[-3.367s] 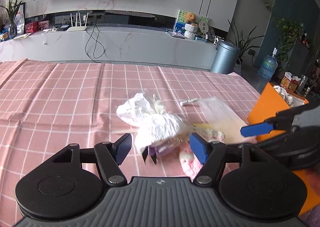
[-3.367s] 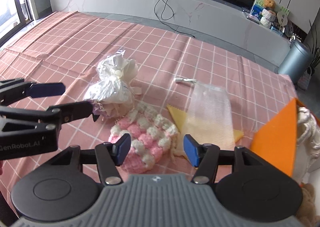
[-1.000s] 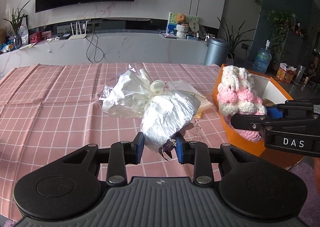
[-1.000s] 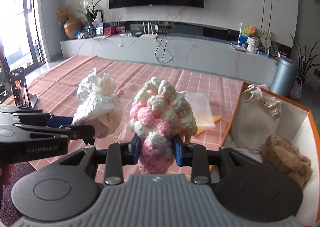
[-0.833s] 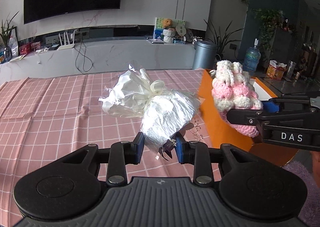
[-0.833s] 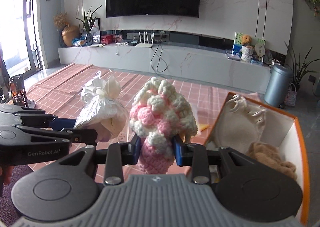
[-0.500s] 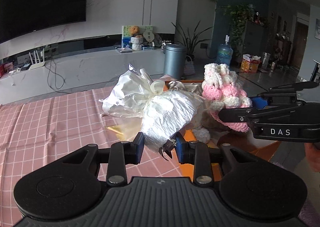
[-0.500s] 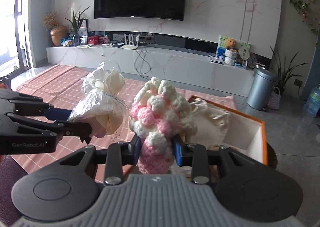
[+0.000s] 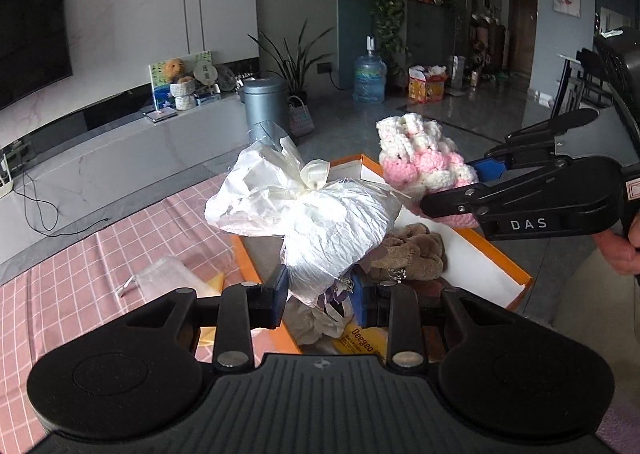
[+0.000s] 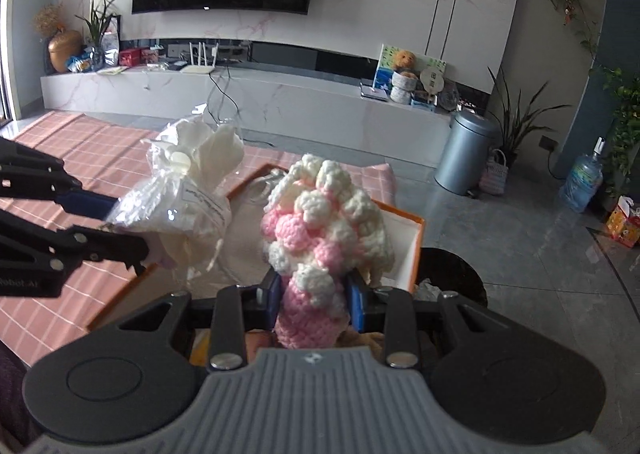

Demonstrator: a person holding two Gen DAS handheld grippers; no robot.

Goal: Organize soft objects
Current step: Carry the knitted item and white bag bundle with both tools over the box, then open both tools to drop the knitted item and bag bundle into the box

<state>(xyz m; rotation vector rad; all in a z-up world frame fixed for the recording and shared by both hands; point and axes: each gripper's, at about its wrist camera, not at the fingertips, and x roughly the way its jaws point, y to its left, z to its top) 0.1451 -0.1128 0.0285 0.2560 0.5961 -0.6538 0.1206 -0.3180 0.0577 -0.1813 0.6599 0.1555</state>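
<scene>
Left wrist: orange box (image 9: pixel 496 254) now below, tablecloth (image 9: pixel 80 278) receded

Clear cellophane-wrapped white bundle (image 9: pixel 320 213) at 9 o'clock of the pink-and-white crocheted yarn piece (image 9: pixel 424 169), both above the open orange cardboard box (image 9: pixel 500 254); brown plush toy (image 9: pixel 408 250) inside; pink checked tablecloth (image 9: pixel 80 274) at 9 o'clock.

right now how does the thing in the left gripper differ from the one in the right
The white wrapped bundle is crinkly clear plastic tied with a ribbon; the pink-and-white crochet piece is bare chunky yarn. Each is clamped in its own hand-held gripper, left and right, above the orange box.
</scene>
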